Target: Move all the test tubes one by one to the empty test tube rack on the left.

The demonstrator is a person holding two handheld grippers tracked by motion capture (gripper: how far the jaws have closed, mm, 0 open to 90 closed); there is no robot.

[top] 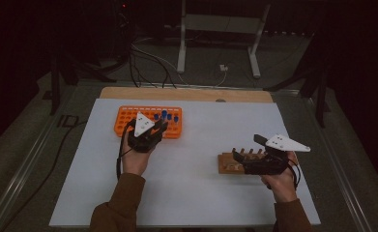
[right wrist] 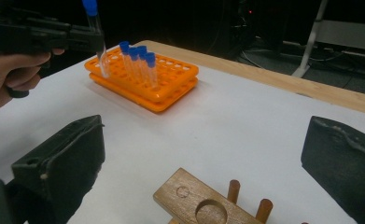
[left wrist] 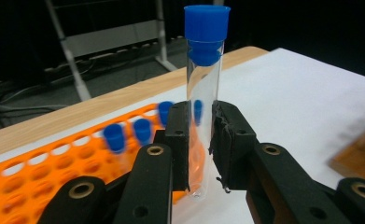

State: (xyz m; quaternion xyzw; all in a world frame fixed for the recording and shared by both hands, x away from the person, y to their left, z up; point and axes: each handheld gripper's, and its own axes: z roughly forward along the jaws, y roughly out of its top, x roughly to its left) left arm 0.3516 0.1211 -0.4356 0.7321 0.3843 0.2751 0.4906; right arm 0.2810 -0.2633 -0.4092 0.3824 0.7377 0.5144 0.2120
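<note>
The white surface (top: 186, 193) has lots of bare room in the middle and near the person. A strip of wood (top: 186, 94) runs along its far edge. The orange rack (top: 123, 121) sits at the far left, and the wooden stand (top: 227, 163) sits at the right, well apart from it.

The left gripper (top: 158, 126) is at the near edge of the rack. Its jaws are clamped on a tube (left wrist: 203, 93), one black pad on each side, low on the glass. The tube stands straight up, its long way going up and down, with the blue cap (left wrist: 207, 25) on top and the round bottom pointing down. In the right gripper view its bottom hangs just over the near left corner of the rack.

The tube is clear, smooth glass, thin and long. The rack is bright orange plastic with rows of round holes. Four more tubes (right wrist: 138, 60) with blue caps stand in it, close together.

The right gripper (top: 239, 155) is at the stand. Its jaws are wide apart with nothing between them. The stand is brown wood with a round hole (right wrist: 210, 212) and small pegs (right wrist: 234, 190) sticking up.
</note>
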